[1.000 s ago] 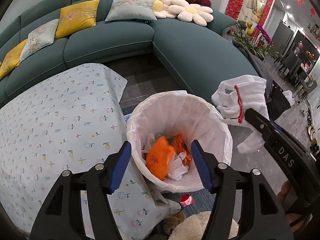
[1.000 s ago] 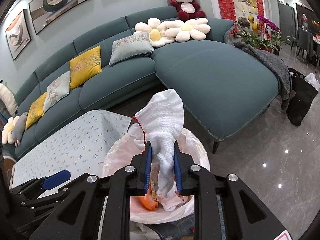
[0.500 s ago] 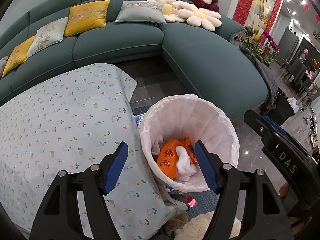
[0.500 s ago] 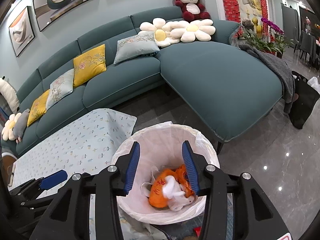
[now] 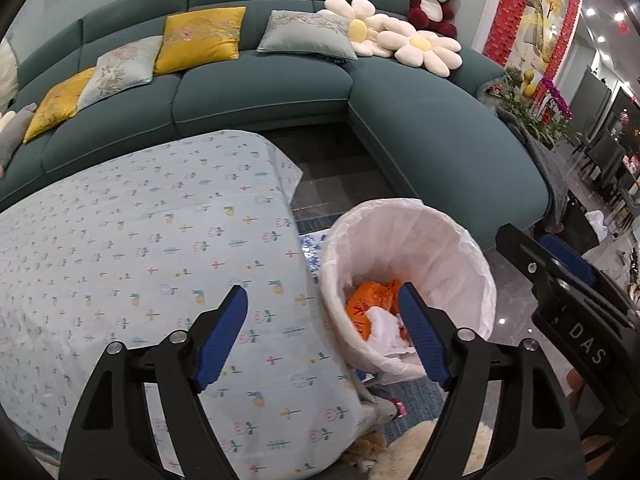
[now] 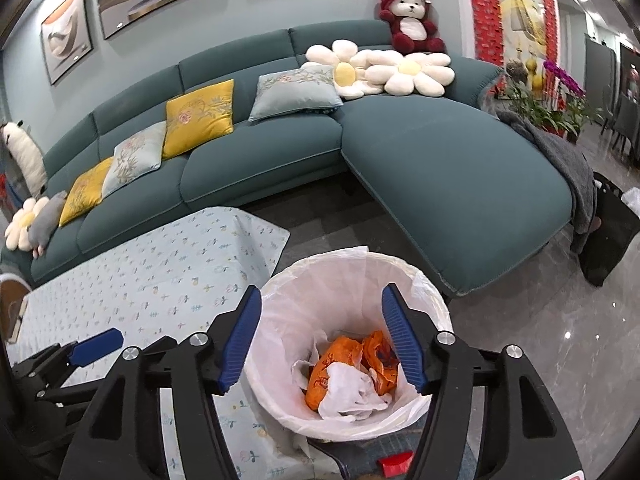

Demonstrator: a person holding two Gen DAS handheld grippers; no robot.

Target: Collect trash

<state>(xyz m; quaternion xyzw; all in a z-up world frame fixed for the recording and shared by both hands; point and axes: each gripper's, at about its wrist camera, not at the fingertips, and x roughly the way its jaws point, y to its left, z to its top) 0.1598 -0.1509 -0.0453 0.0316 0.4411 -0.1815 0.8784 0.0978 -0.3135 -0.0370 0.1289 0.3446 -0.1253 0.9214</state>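
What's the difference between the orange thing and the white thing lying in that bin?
The orange bag is glossy plastic with printed marks, while the white cloth looks soft, matte and plain. The orange bag lies underneath and spreads toward the bin's far side; the white cloth sits on top of it, nearer the camera. Both are crumpled and rest at the bottom of the lined bin, touching each other.

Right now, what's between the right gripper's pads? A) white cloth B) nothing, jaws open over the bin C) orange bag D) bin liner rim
B: the right gripper has just been opening and holds nothing; the white cloth lies in the trash bin on the orange bag.
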